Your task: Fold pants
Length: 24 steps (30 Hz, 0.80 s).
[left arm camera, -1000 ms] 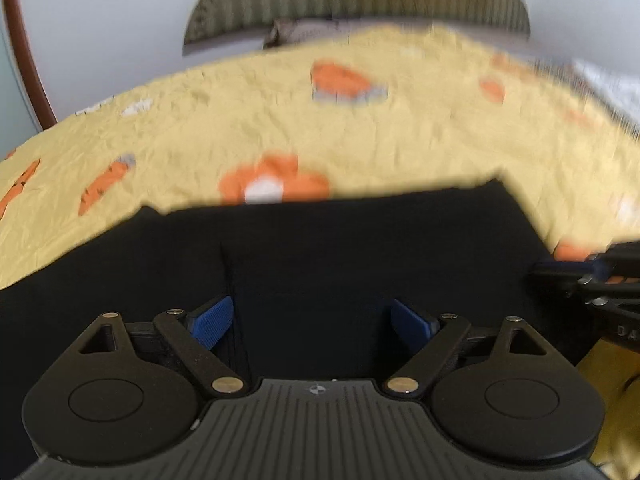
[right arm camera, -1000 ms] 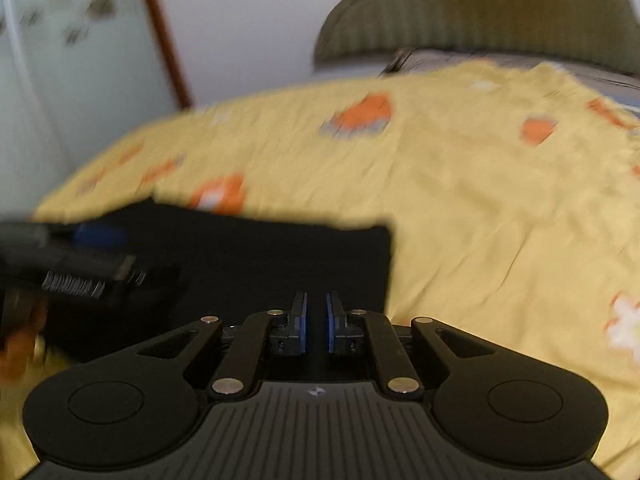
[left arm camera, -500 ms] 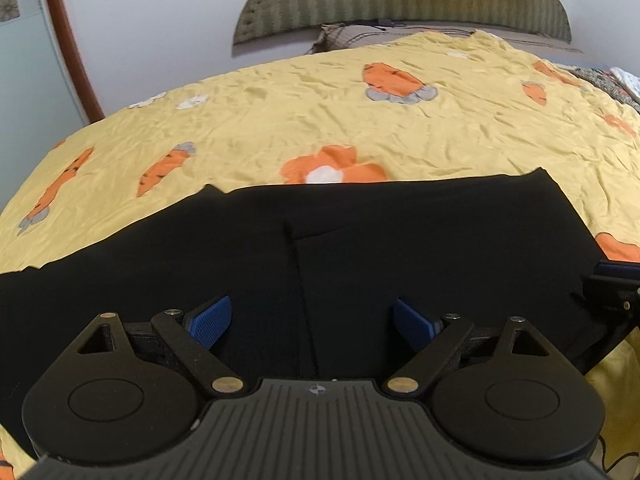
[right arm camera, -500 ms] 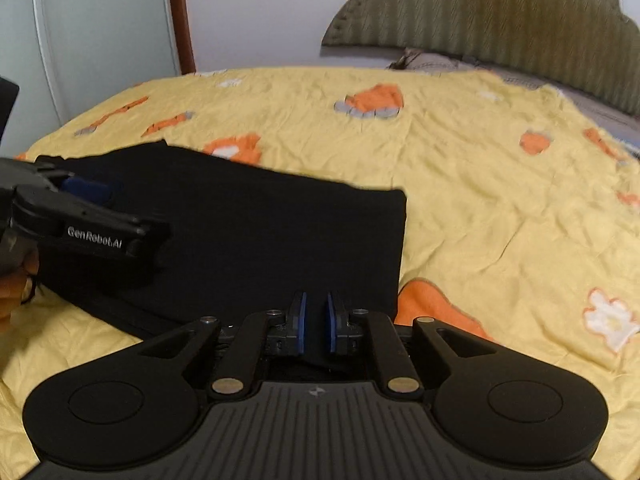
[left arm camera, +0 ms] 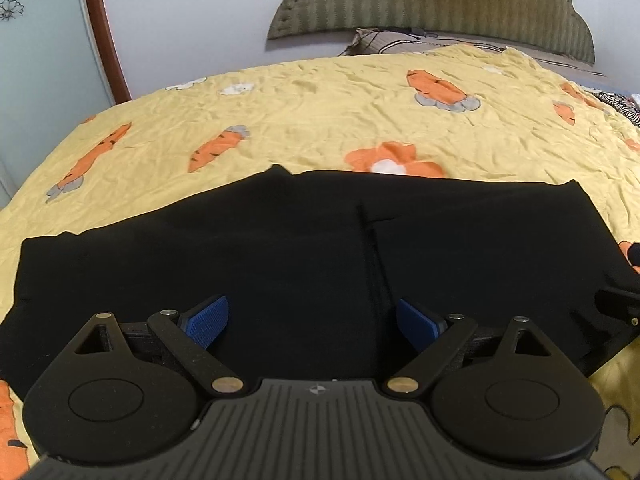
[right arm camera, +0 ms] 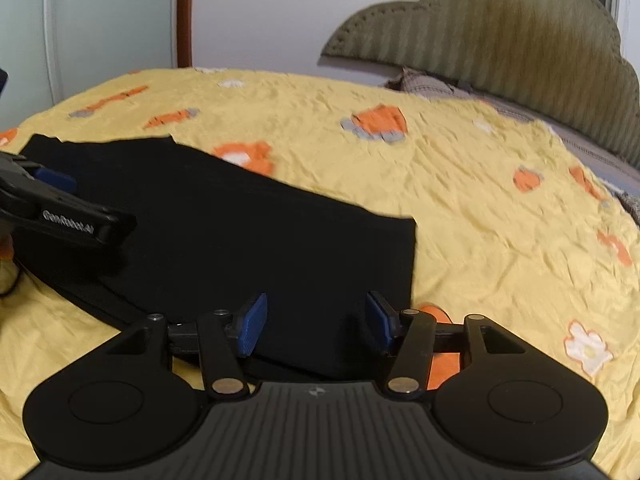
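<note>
Black pants (left arm camera: pixel 280 248) lie flat and folded on the yellow bedspread (left arm camera: pixel 320 112); they also show in the right wrist view (right arm camera: pixel 248 240). My left gripper (left arm camera: pixel 312 324) is open and empty, low over the near edge of the pants. My right gripper (right arm camera: pixel 316 322) is open and empty over the pants' near right corner. The left gripper's body (right arm camera: pixel 68 216) shows at the left of the right wrist view, and the right gripper's edge (left arm camera: pixel 616 308) shows at the right of the left wrist view.
The bedspread has orange carrot and flower prints. A green padded headboard (left arm camera: pixel 432 0) and a pillow (left arm camera: pixel 392 38) stand at the far end. A wardrobe door with a wood frame (left arm camera: pixel 104 32) is at the left.
My right gripper has opened and let go of the pants. The left gripper has stayed open and drawn back a little, so more of the pants shows.
</note>
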Each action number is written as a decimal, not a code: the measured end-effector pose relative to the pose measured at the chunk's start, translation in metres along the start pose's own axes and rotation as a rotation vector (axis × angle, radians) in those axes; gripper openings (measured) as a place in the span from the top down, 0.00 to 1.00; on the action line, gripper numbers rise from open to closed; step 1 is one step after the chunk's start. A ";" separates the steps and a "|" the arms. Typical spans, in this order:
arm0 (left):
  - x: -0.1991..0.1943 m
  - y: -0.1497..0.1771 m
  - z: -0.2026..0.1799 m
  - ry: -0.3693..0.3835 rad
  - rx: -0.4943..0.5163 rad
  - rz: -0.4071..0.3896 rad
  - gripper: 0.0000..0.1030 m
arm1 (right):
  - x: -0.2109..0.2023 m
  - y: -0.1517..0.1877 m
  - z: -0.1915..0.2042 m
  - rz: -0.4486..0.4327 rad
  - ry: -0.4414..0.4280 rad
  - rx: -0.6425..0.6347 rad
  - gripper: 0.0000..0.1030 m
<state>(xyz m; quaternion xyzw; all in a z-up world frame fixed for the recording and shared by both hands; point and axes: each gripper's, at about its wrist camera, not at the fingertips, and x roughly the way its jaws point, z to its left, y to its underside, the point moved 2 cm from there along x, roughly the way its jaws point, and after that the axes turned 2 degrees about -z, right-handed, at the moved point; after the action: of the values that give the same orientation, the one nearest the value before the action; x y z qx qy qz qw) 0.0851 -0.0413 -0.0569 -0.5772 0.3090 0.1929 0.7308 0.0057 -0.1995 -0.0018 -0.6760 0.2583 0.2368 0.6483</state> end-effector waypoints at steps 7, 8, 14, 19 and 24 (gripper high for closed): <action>-0.006 0.012 0.027 -0.037 -0.001 -0.006 0.09 | 0.020 0.003 0.017 0.065 0.033 -0.028 0.36; -0.007 0.014 0.033 -0.041 -0.010 -0.007 0.09 | 0.018 0.000 0.021 0.059 0.042 -0.037 0.36; -0.024 0.026 0.087 -0.122 -0.143 -0.034 0.09 | 0.003 -0.026 0.071 -0.048 0.019 -0.175 0.29; -0.042 0.045 0.159 -0.279 -0.339 -0.025 0.07 | -0.007 -0.039 0.143 -0.149 -0.046 -0.329 0.11; -0.065 0.072 0.232 -0.467 -0.498 -0.008 0.06 | -0.009 -0.041 0.225 -0.239 -0.132 -0.519 0.00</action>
<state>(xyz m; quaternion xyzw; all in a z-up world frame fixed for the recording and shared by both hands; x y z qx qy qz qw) 0.0448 0.2057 -0.0318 -0.6794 0.0743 0.3865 0.6193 0.0295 0.0263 0.0245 -0.8280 0.0648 0.2603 0.4924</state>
